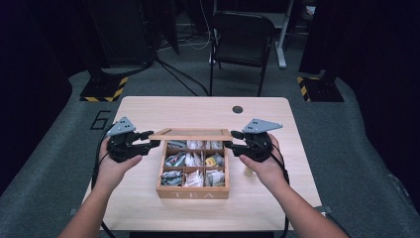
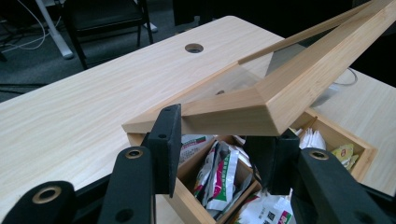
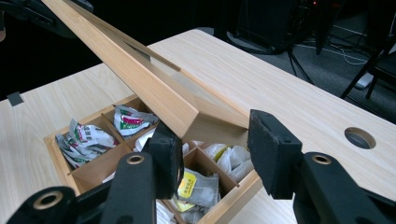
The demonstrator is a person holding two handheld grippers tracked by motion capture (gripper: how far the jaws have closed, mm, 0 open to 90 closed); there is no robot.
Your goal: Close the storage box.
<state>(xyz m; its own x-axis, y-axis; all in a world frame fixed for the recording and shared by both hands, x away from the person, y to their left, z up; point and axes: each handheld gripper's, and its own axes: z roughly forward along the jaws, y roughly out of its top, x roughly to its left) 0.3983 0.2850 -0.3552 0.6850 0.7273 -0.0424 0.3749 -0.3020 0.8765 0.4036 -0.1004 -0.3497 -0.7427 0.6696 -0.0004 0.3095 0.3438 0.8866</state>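
You held the lid (image 1: 191, 134) half-raised over the tea box (image 1: 193, 193) at mid-table, its long axis running across from one gripper to the other. Left gripper (image 2: 219, 140) straddled its corner (contact unclear), while right gripper (image 3: 212, 154) stood released beside the other corner.

1. This looks like a lab or test room, not a home.
2. Black curtains (image 1: 29, 74) hang all around.
3. The floor (image 1: 356, 148) is grey carpet, with a "6" (image 1: 100, 119) marked on it.
4. Stands with yellow and black stripes (image 1: 104, 89) sit on the floor.
5. Cables (image 1: 190, 42) lie behind a black chair (image 1: 242, 39).
6. One plain wood table (image 1: 148, 203) stands in the middle.
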